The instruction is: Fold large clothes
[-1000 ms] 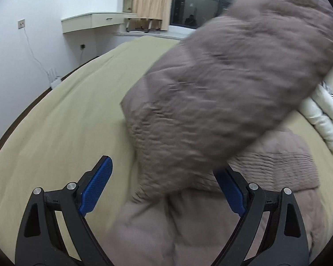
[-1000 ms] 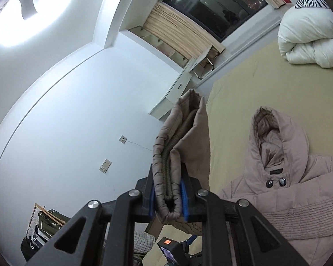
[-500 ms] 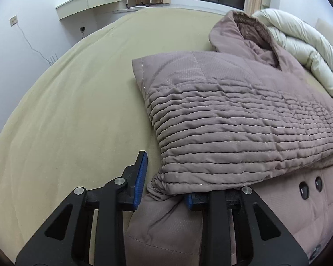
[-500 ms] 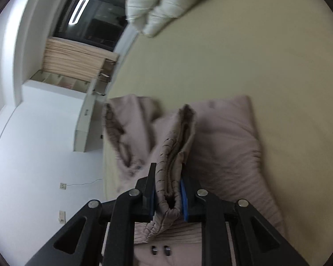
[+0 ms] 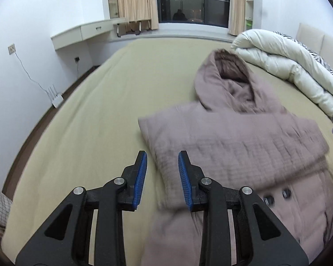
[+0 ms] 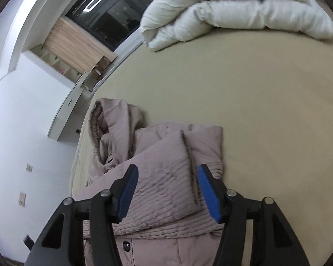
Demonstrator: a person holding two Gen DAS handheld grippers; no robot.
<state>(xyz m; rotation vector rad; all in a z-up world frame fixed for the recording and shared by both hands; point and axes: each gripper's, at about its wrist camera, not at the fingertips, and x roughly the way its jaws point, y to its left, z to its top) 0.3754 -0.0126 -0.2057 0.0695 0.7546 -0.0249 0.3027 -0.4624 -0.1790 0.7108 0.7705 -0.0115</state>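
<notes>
Right wrist view shows the right tool [image 6: 166, 188] now wide open and holding nothing, though half a second ago it pinched the sleeve of the puffy pinkish-brown hooded coat [image 6: 162, 188]; that sleeve now lies folded across the coat's chest in the lower middle of the frame. The left tool [image 5: 162, 174] has let go too, its blue pads partly open, so this sleeve fold looks done. A rolled-up white duvet [image 5: 284, 66] sits at the upper right of the tan bed [image 5: 82, 146], near the hood but not in the way.
</notes>
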